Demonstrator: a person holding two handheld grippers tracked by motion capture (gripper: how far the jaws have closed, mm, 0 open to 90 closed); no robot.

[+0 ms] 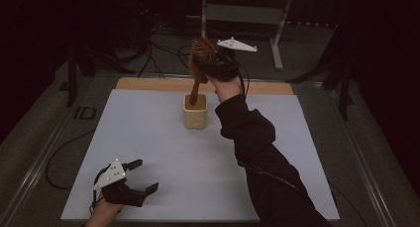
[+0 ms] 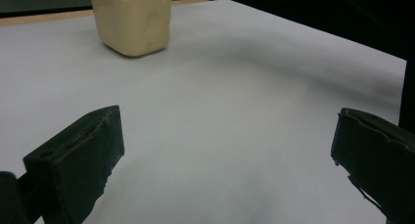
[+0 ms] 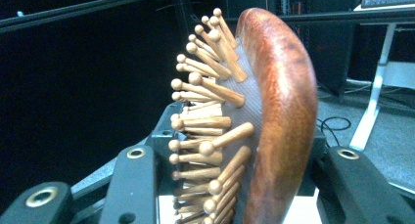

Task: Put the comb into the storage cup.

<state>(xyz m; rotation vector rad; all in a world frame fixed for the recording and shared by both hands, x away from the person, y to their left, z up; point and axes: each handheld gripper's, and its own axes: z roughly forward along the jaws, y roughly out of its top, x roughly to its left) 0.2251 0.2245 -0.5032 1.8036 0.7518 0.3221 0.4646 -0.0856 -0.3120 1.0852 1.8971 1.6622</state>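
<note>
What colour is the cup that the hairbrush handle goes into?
Cream, a pale yellow; the cup shows best in the left gripper view.

We count one wooden hairbrush [image 1: 199, 63], one cream-coloured holder cup [image 1: 195, 113], one white table mat [image 1: 163, 152], and two handheld grippers, the left gripper [image 1: 137, 176] and the right gripper [image 1: 214, 63].

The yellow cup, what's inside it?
The handle of the wooden hairbrush goes down into the yellow cup, with the right hand-held gripper clamped on the brush head. The cup's walls hide its bottom and the handle's end.
</note>
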